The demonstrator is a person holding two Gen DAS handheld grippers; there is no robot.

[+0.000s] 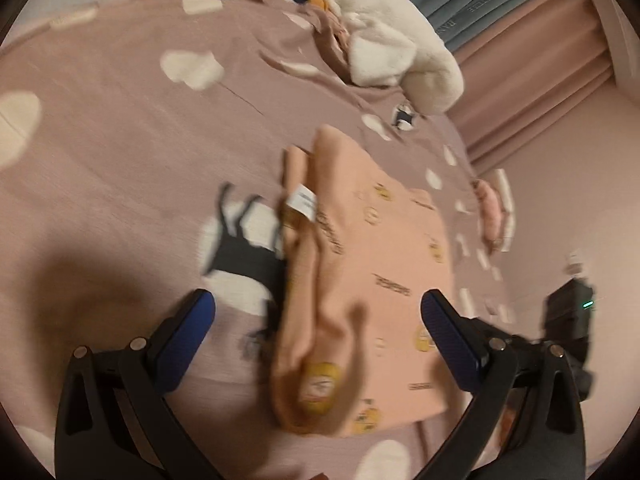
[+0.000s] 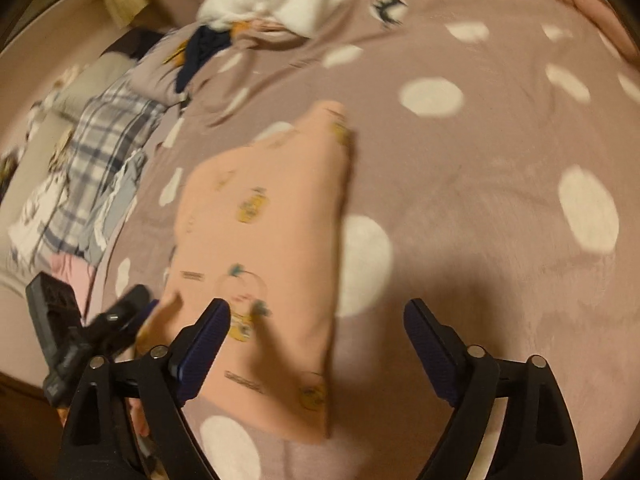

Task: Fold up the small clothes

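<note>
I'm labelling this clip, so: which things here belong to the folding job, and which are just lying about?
Job:
- peach garment, partly folded
- left hand-held gripper, open
- right hand-held gripper, open
- spotted bedspread, the work surface

Lying about:
- white fluffy item
- plaid cloth
- dark cloth

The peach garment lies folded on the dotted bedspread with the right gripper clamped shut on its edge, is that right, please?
Not quite: the right gripper is open, its jaws wide apart and holding nothing, as the right wrist view shows. The peach garment does lie folded on the dotted bedspread.

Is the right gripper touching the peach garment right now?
Cannot tell. In the right wrist view the right gripper stands open, one finger overlapping the peach garment, but blur hides any contact.
</note>
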